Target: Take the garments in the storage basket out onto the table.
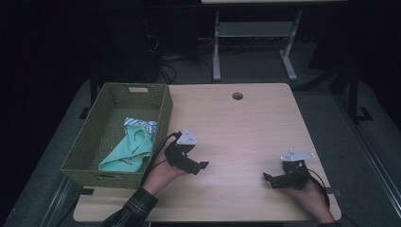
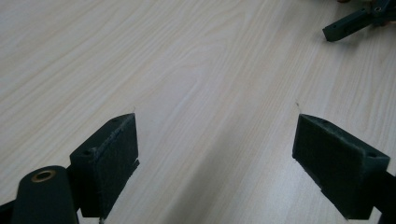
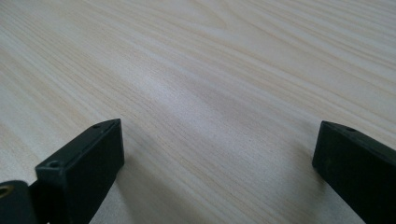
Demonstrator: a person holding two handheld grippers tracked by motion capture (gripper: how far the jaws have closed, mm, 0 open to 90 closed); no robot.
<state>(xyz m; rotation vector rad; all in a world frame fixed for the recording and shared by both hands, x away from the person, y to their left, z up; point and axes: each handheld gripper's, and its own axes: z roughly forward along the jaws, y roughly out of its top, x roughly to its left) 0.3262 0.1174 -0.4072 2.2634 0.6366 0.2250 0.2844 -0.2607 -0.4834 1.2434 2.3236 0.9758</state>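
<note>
Both my grippers rest low over the bare table (image 1: 246, 123), jaws spread wide and empty.

My left gripper (image 1: 201, 165) sits just beside the woven basket (image 1: 163, 111), where a mint-green cloth (image 1: 130, 151) lies, perhaps with a striped piece on top; my right gripper (image 1: 268, 178) is well apart.

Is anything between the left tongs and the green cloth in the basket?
Yes: the basket's near wall stands between the left tongs and the green cloth. Both tongs are open over bare table.
</note>
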